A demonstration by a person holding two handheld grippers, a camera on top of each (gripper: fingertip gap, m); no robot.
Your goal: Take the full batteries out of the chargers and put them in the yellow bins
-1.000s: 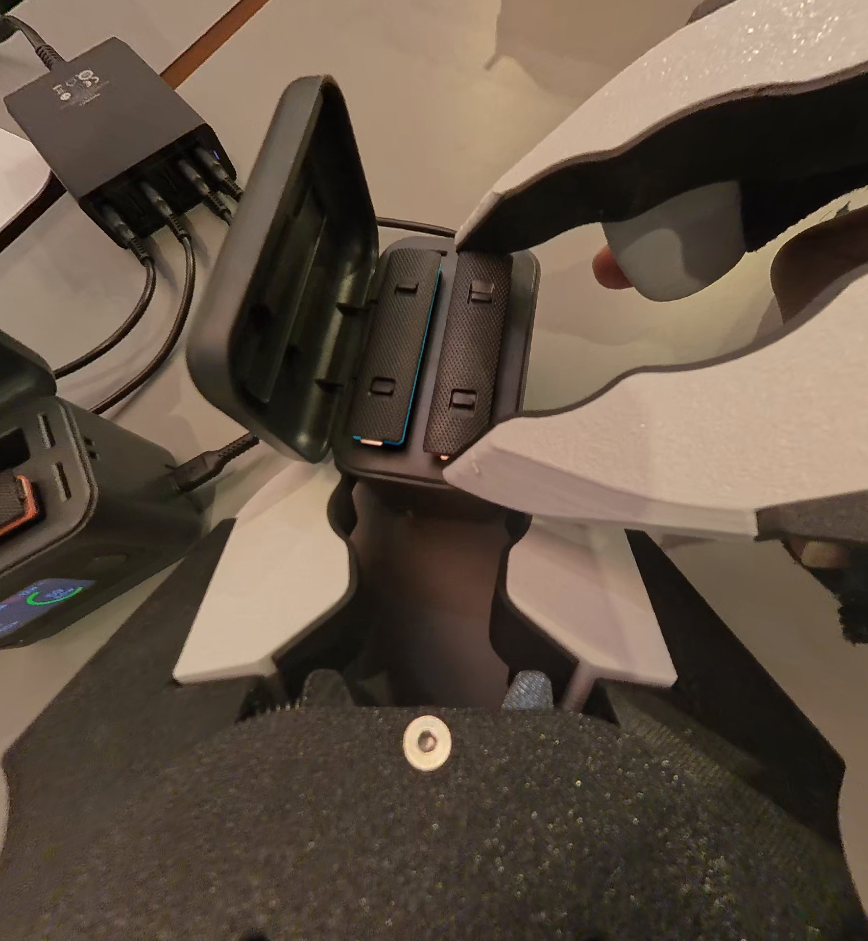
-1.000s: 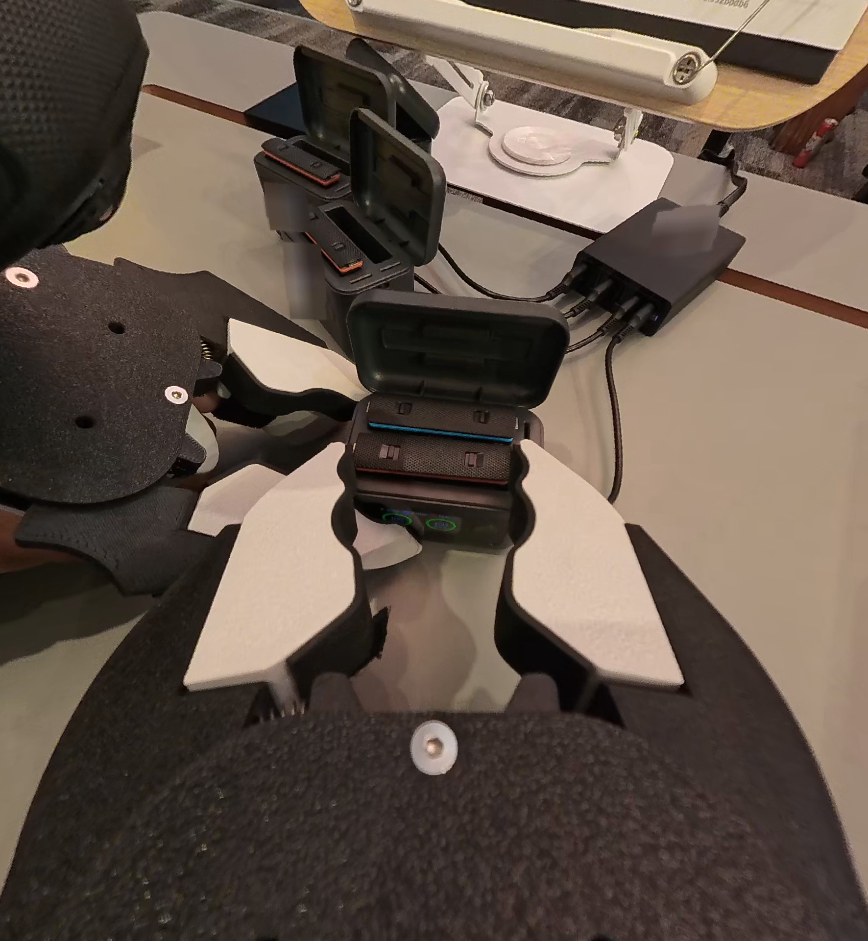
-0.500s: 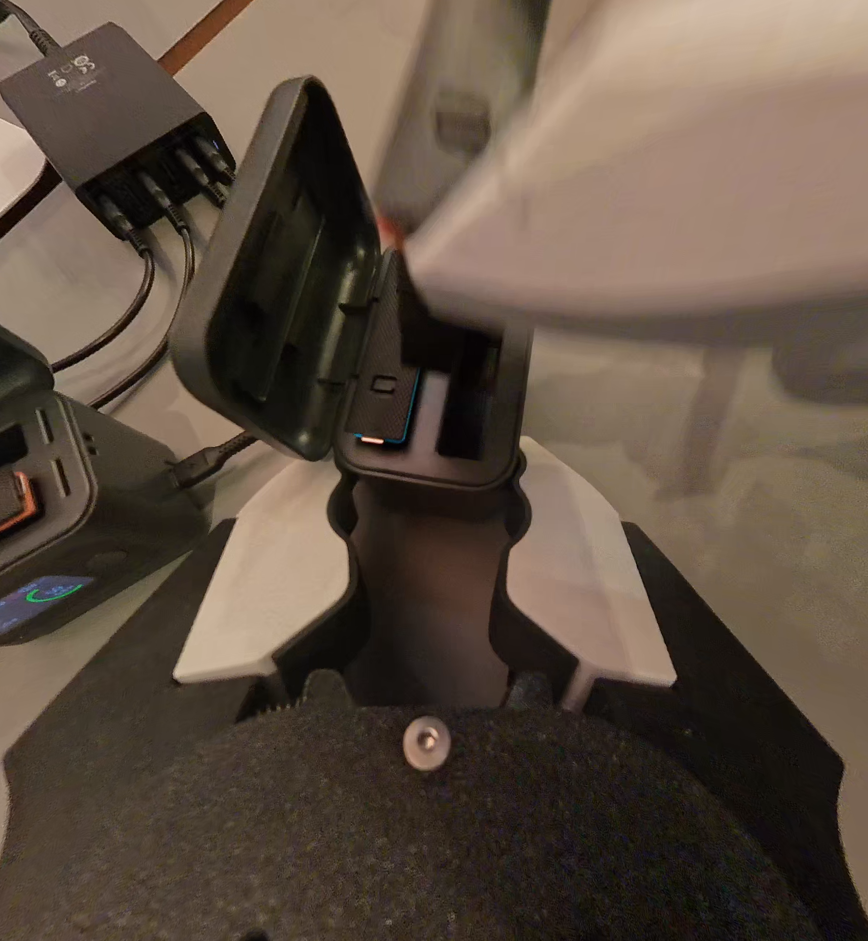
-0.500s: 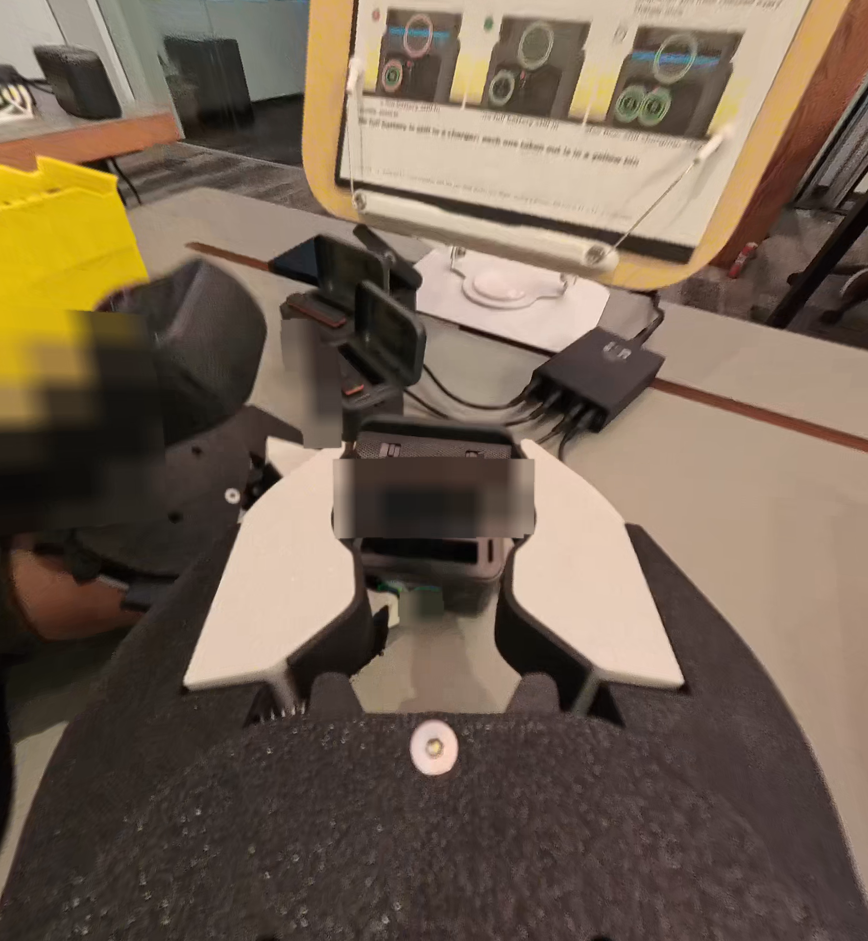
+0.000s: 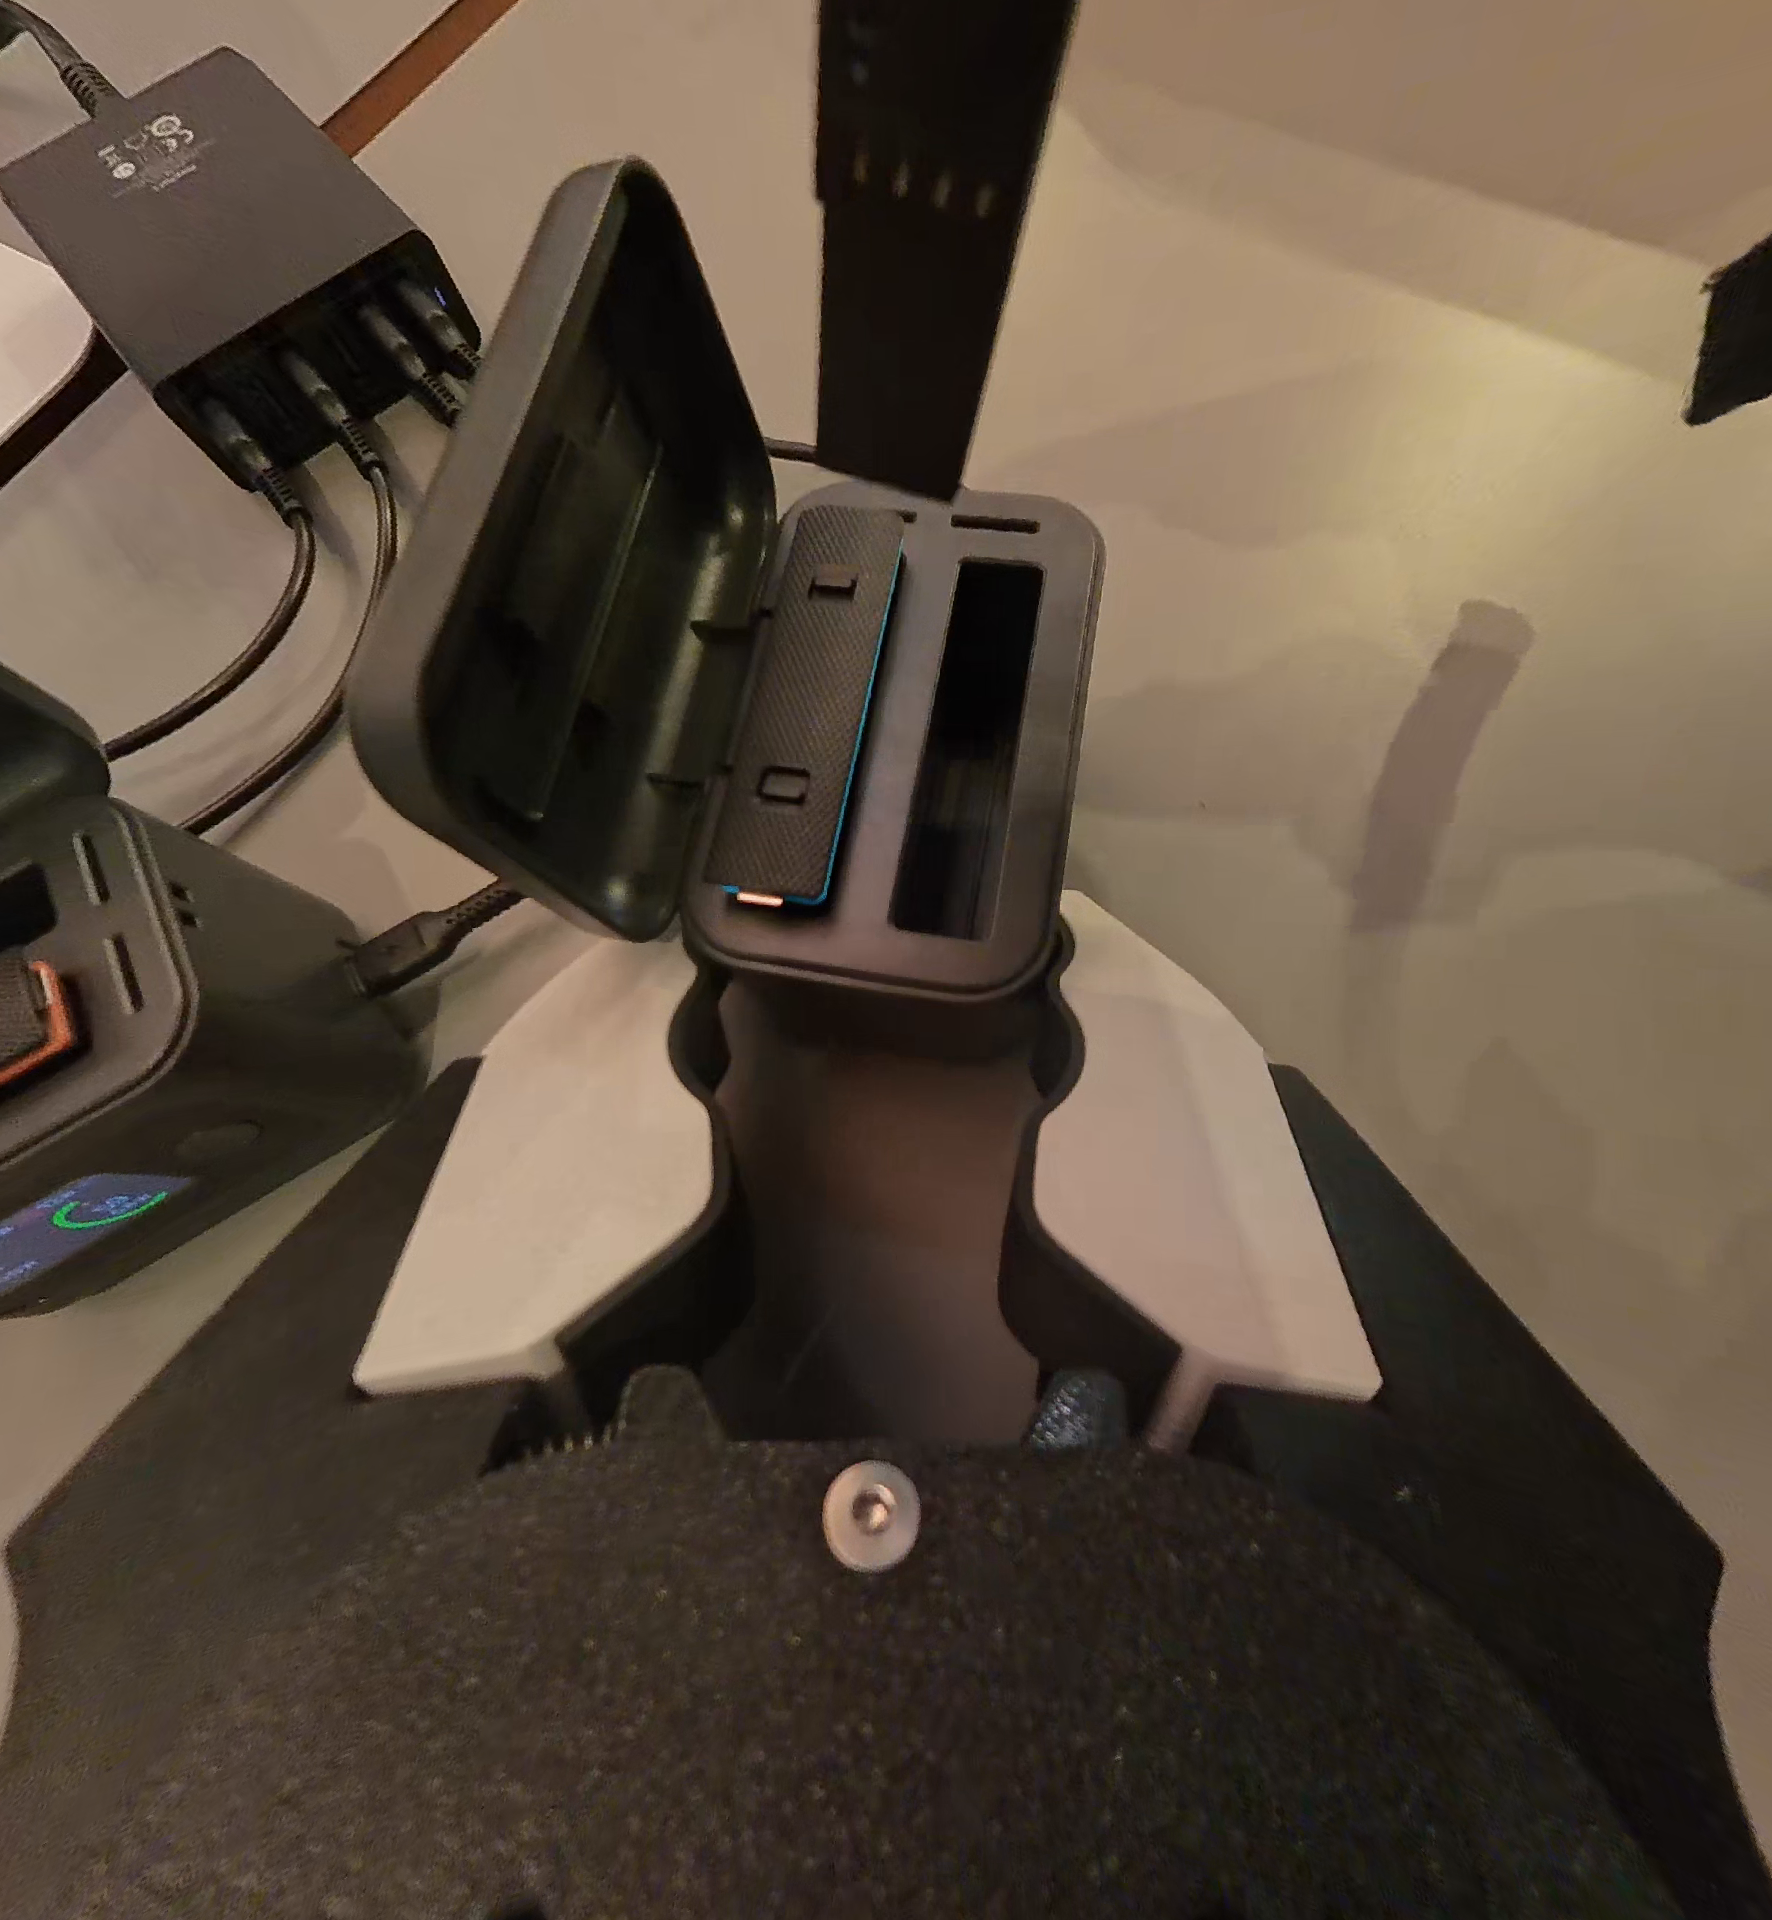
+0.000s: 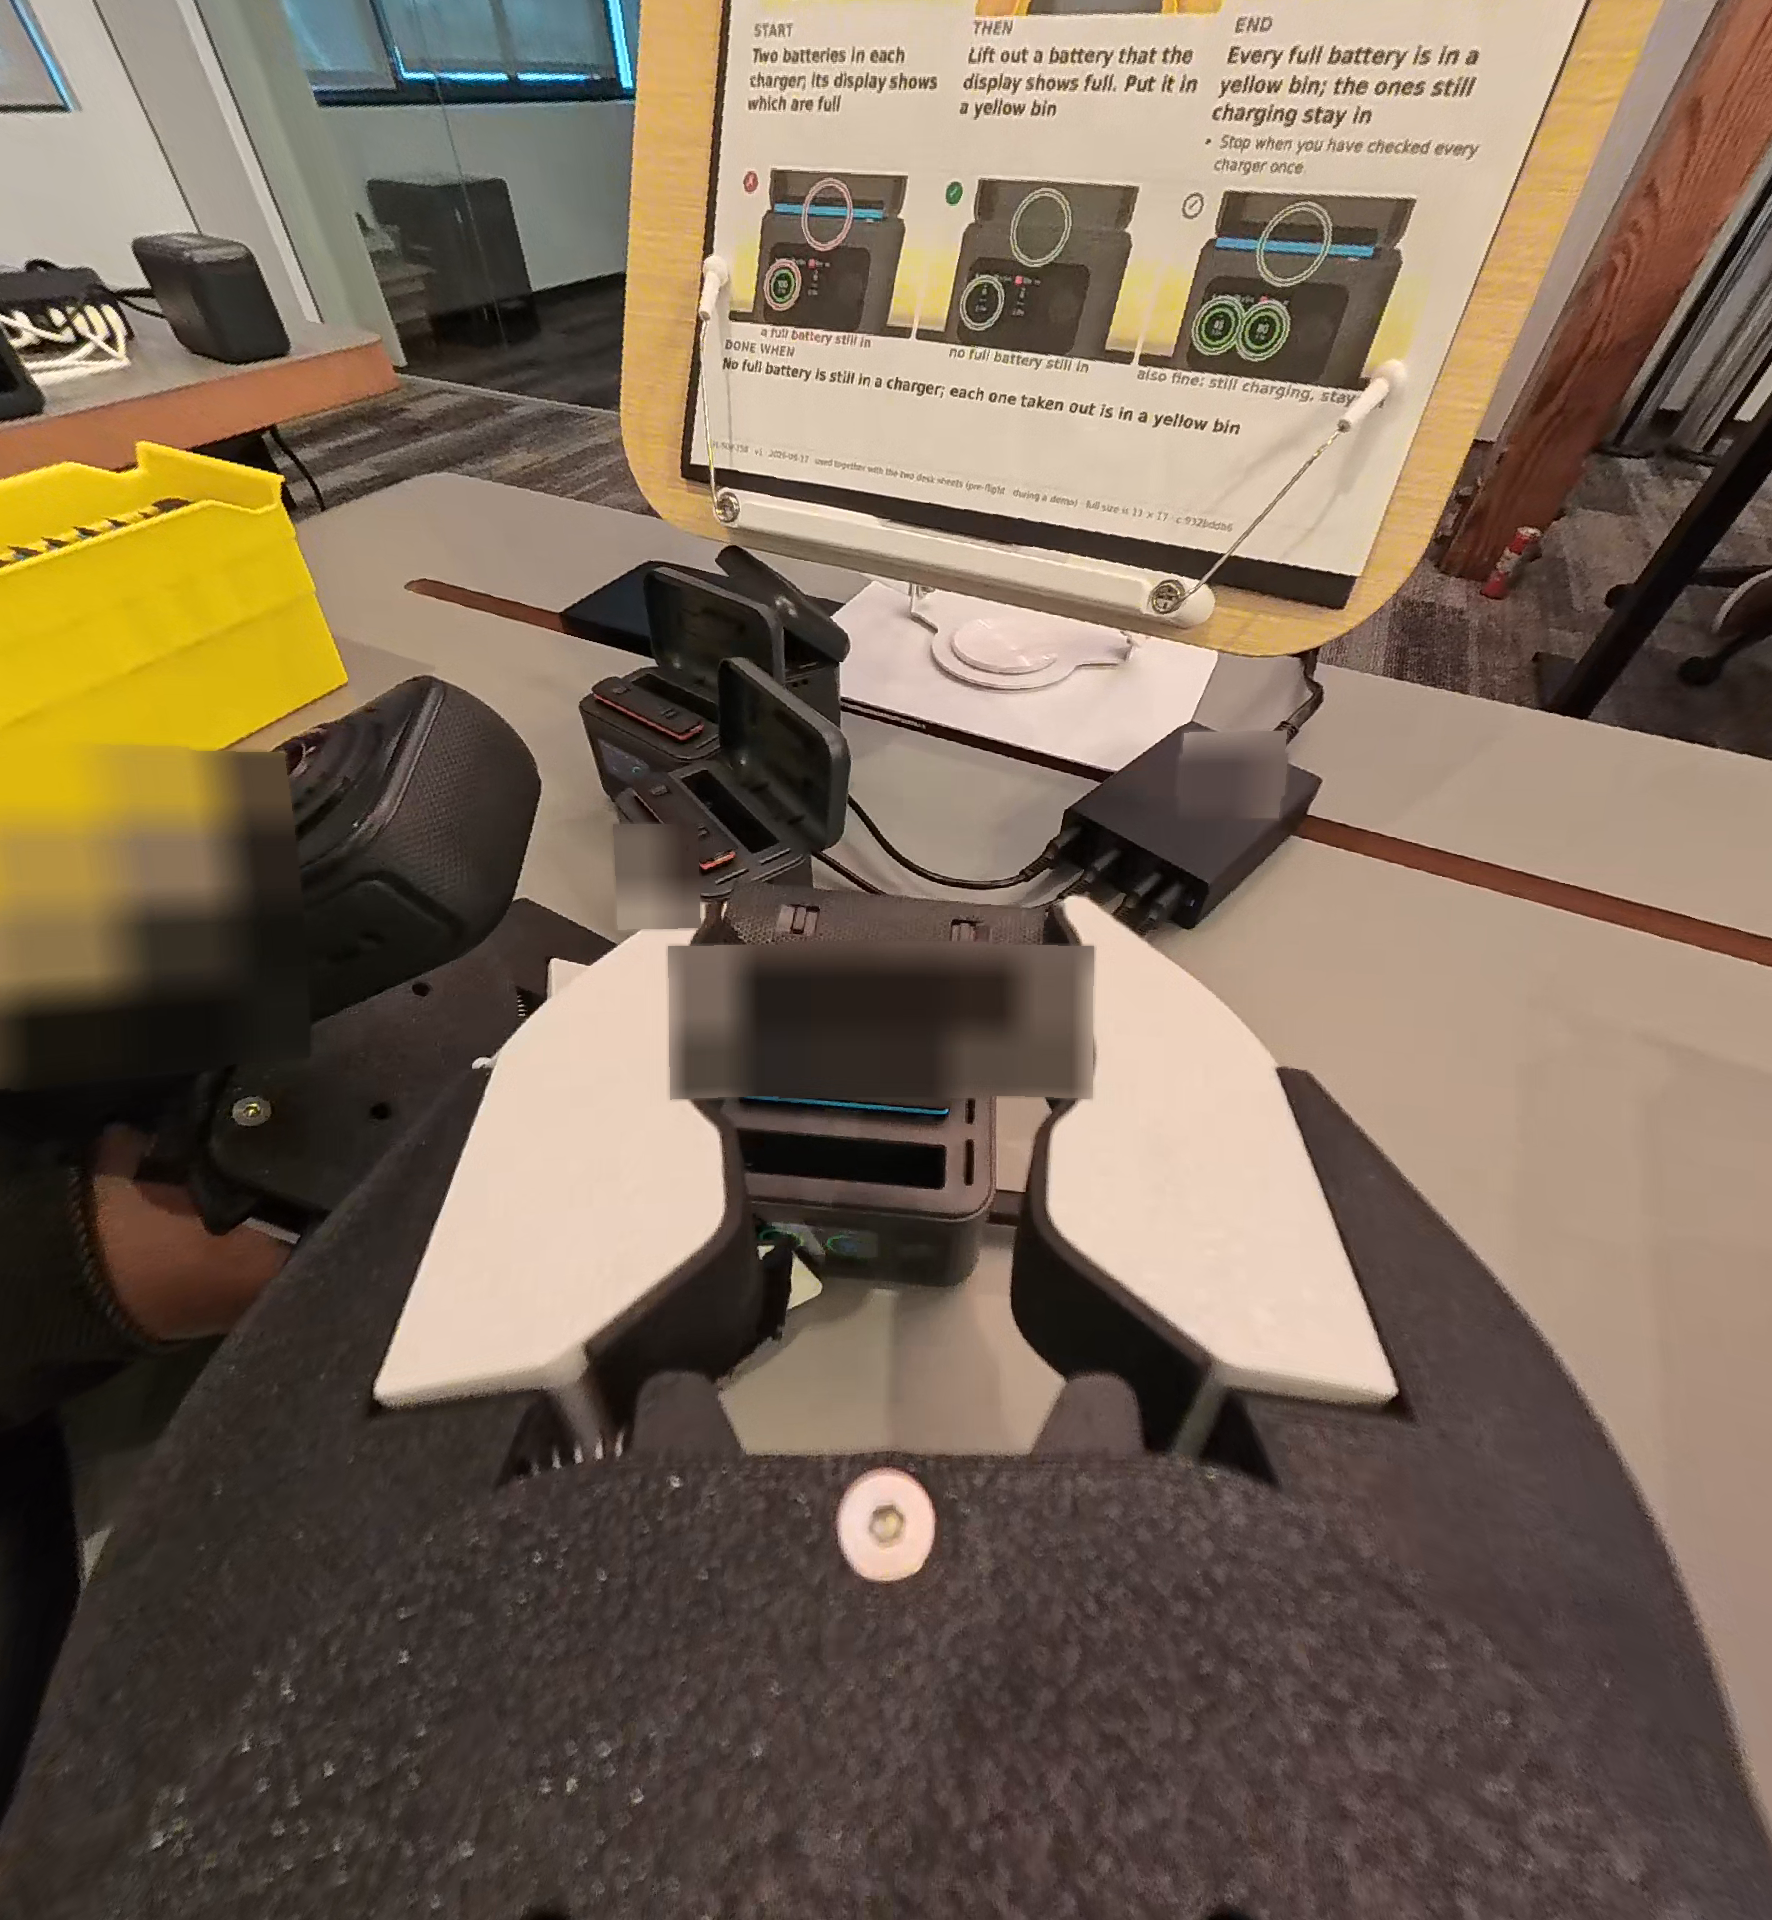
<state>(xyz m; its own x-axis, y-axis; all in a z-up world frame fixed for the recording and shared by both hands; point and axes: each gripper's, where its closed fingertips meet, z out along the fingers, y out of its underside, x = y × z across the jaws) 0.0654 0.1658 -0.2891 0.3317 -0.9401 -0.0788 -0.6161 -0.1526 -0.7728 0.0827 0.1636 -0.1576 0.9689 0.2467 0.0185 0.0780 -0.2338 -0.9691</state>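
grey table (image 6: 1484, 1039) | yellow bin (image 6: 113, 613) left | carpeted office behind

Your left tongs (image 5: 877, 987) have smooth matt white plastic fingers (image 5: 570, 1174) on a grainy black body with one shiny metal screw (image 5: 869, 1514). The charger (image 5: 892, 748) at frame centre is matt dark plastic; its seated battery (image 5: 809, 717) has a fine knurled top. The table (image 5: 1433, 831) looks smooth and satin. In the right wrist view, the yellow bin (image 6: 123, 613) at upper left is glossy plastic, and the board (image 6: 1401, 582) has a wood-look rim.
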